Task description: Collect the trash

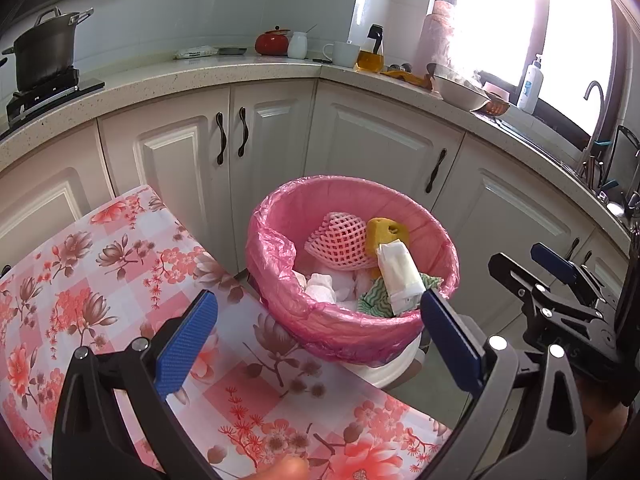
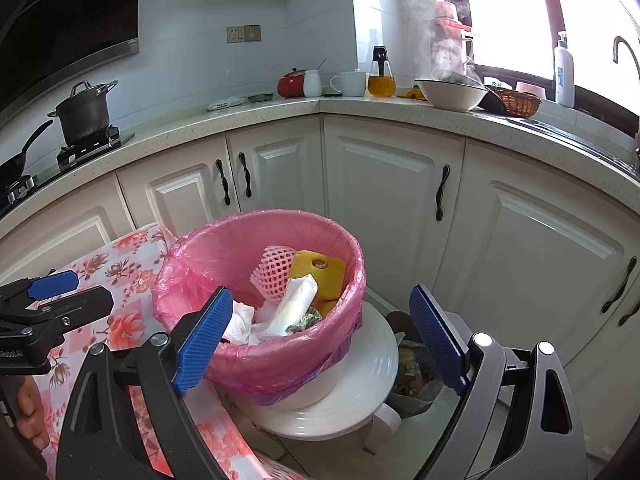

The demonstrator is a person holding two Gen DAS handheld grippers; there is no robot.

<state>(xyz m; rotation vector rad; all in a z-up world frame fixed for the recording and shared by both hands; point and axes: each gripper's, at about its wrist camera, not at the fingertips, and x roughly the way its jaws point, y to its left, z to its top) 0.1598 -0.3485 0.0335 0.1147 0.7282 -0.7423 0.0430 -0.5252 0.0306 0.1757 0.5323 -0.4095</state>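
Both the left gripper (image 1: 320, 336) and right gripper (image 2: 320, 340) gape wide, holding nothing, just short of the near rim of the pink-lined bin (image 2: 280, 364), which stands on a white stool (image 2: 360, 392) beside the table's edge (image 1: 256, 300), trash (image 1: 400, 276) lying inside.

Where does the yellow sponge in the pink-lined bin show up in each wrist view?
Left wrist: yellow sponge right of centre, at the bin's far side, right of the pink foam net.
Right wrist: yellow sponge at centre, again right of the net.
Shared landmark: the red pot on the counter.
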